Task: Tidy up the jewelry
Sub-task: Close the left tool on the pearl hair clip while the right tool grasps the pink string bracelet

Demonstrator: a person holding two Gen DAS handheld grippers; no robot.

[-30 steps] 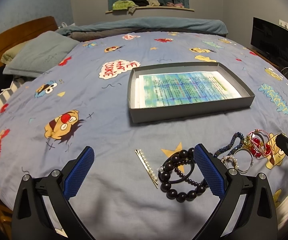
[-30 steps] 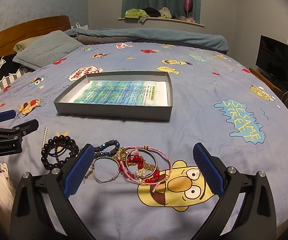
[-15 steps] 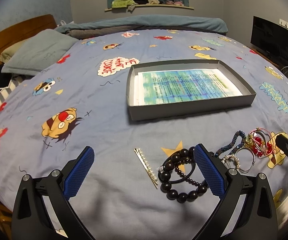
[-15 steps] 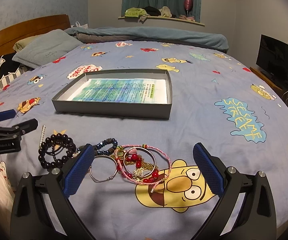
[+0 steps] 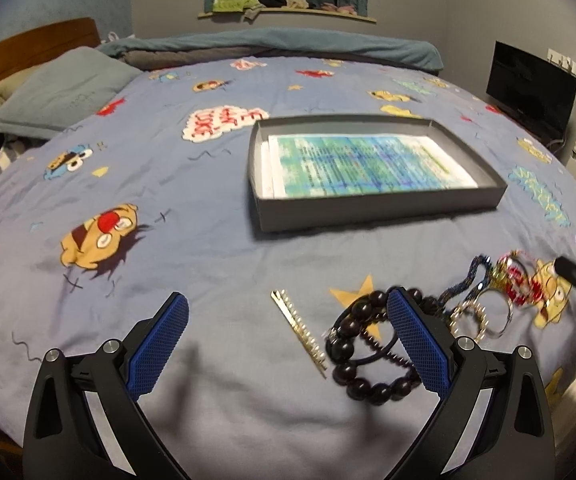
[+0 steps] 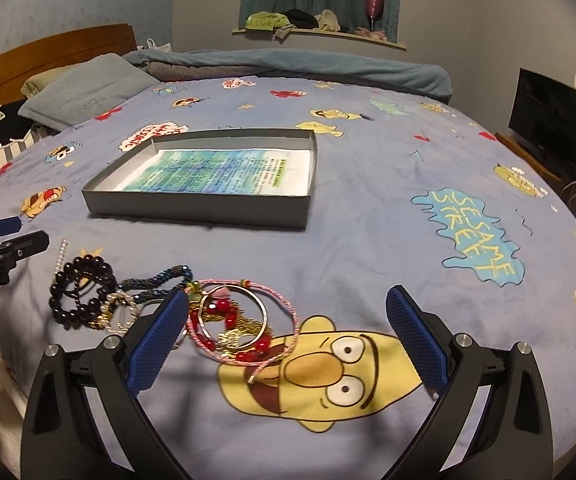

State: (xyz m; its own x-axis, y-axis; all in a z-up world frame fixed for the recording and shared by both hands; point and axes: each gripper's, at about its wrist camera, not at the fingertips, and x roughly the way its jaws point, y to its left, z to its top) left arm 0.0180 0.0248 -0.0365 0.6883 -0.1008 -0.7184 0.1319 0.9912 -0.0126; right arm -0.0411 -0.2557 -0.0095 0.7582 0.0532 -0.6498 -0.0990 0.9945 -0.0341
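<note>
My left gripper [image 5: 288, 344] and right gripper [image 6: 286, 336] both gape wide, holding nothing. By my left's right finger lies the black bead bracelet [image 5: 368, 354]: light, rolling, probably stretchy, so I'd pinch across one strand. Ahead sits the grey tray [image 5: 372, 210].

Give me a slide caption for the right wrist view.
Open right gripper hovers over tangled bracelets on a cartoon bedspread, grey tray beyond.
</note>
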